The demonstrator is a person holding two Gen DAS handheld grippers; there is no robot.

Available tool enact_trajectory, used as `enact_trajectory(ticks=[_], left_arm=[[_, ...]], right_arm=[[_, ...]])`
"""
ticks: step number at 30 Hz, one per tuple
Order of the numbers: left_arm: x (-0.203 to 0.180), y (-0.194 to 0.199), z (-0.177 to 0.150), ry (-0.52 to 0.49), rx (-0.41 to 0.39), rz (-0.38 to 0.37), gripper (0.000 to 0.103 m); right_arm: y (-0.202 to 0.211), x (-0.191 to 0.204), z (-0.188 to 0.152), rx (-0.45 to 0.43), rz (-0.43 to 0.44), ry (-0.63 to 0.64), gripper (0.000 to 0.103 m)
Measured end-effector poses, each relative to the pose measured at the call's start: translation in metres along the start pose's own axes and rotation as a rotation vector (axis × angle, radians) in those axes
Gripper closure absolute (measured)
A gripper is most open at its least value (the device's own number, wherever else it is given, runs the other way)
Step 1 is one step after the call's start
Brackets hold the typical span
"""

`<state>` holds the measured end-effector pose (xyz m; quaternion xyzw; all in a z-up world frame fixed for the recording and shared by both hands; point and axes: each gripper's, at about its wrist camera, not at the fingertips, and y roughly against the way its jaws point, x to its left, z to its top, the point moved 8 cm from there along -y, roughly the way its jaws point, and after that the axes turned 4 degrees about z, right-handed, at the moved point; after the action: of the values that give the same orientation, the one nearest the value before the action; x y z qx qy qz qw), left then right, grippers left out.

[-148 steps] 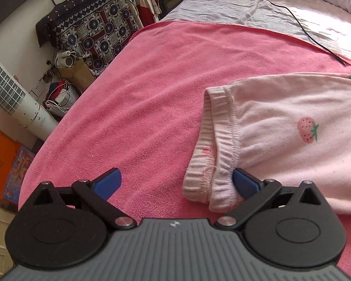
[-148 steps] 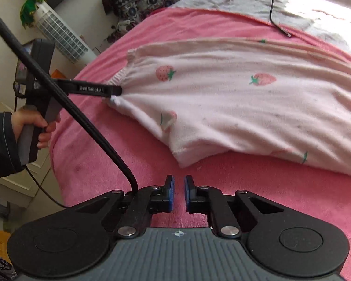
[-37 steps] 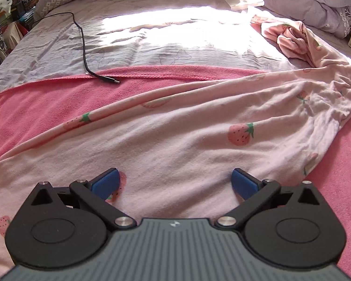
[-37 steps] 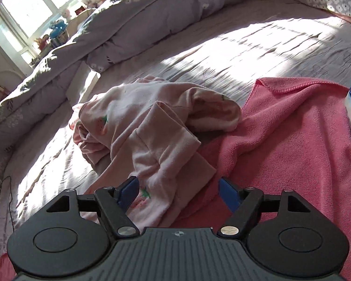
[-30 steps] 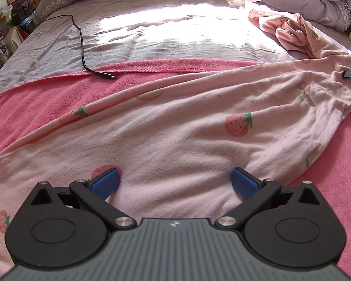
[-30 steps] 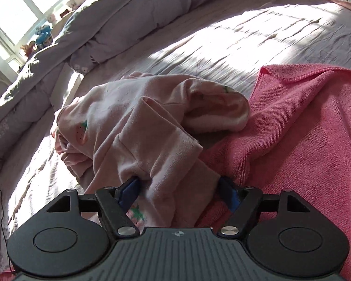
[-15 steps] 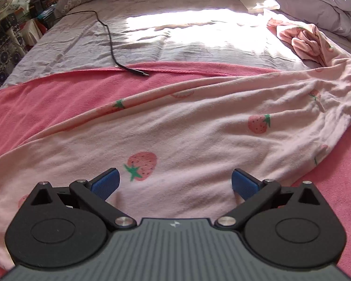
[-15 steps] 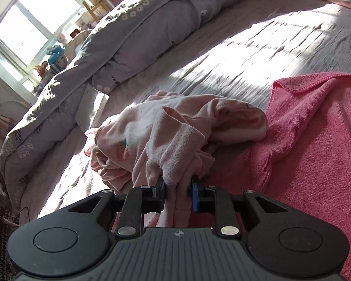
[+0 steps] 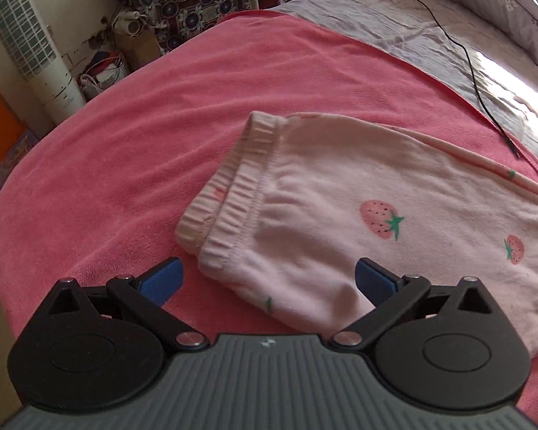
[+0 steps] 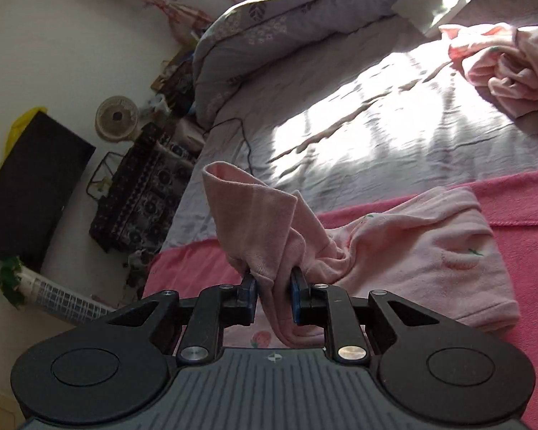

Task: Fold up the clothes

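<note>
Pale pink trousers with a strawberry print [image 9: 340, 222] lie on a pink towel [image 9: 161, 125] spread on the bed. Their elastic waistband [image 9: 233, 186] points left. My left gripper [image 9: 267, 279] is open, with its blue pads on either side of the waistband's near corner, just above the cloth. My right gripper [image 10: 273, 295] is shut on the leg end of the trousers [image 10: 265, 229] and holds it lifted above the towel [image 10: 527, 222]. The rest of the leg [image 10: 430, 251] trails to the right on the towel.
A second crumpled pink garment [image 10: 509, 61] lies on the grey sheet [image 10: 376, 118] at the far right. A black cable [image 9: 477, 79] runs across the sheet to the towel's edge. A white tower fan [image 9: 28, 36] and clutter stand beside the bed's left edge.
My right gripper has lifted the leg end and carried it left over the trousers. My left gripper has swung back left to the waistband and stayed open.
</note>
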<state>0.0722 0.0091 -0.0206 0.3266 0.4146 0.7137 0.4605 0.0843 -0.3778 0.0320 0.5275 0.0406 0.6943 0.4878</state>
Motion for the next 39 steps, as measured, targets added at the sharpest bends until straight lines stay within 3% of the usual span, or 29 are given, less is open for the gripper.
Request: enact_trajectory(ticks=[2, 3, 5, 9, 12, 15, 17, 19, 23, 28, 31, 37, 39], left_arm=[[0.009, 0.000, -0.007, 0.019, 0.017, -0.025, 0.000], [0.013, 0.000, -0.011, 0.028, 0.025, -0.037, 0.000], [0.017, 0.000, -0.017, 0.027, 0.031, -0.072, 0.000], [0.024, 0.001, -0.028, 0.025, 0.026, -0.129, 0.000], [0.025, 0.005, -0.032, 0.015, 0.018, -0.159, 0.000], [0.026, 0.007, -0.034, -0.001, 0.018, -0.187, 0.000], [0.028, 0.009, -0.035, -0.003, 0.020, -0.209, 0.000], [0.030, 0.010, -0.035, -0.013, 0.022, -0.229, 0.000], [0.037, 0.012, -0.035, -0.013, 0.026, -0.274, 0.000], [0.056, 0.015, -0.031, 0.018, 0.029, -0.286, 0.001], [0.081, 0.019, -0.024, 0.054, 0.014, -0.260, 0.001], [0.139, 0.019, -0.033, 0.114, 0.038, -0.176, 0.001], [0.155, 0.020, -0.040, 0.135, 0.051, -0.157, 0.001]], right_arm=[[-0.046, 0.034, -0.024, 0.113, -0.009, 0.126, 0.074], [-0.066, 0.045, -0.041, 0.173, -0.047, 0.217, 0.067], [-0.096, 0.067, -0.076, 0.265, -0.130, 0.416, 0.065], [-0.085, 0.106, -0.111, 0.168, -0.220, 0.818, 0.032], [-0.077, 0.121, -0.121, 0.132, -0.247, 0.970, 0.030], [-0.089, 0.118, -0.120, 0.151, -0.286, 1.021, 0.030], [-0.106, 0.110, -0.117, 0.175, -0.312, 1.008, 0.034], [-0.121, 0.102, -0.113, 0.225, -0.322, 0.916, 0.061], [-0.113, 0.106, -0.090, 0.227, -0.298, 0.678, 0.083], [-0.091, 0.154, -0.058, 0.140, -0.165, 0.467, 0.085], [-0.108, 0.195, -0.068, 0.121, -0.092, 0.469, 0.085], [-0.196, 0.239, -0.134, 0.162, -0.055, 0.515, 0.084], [-0.219, 0.237, -0.165, 0.220, -0.111, 0.599, 0.074]])
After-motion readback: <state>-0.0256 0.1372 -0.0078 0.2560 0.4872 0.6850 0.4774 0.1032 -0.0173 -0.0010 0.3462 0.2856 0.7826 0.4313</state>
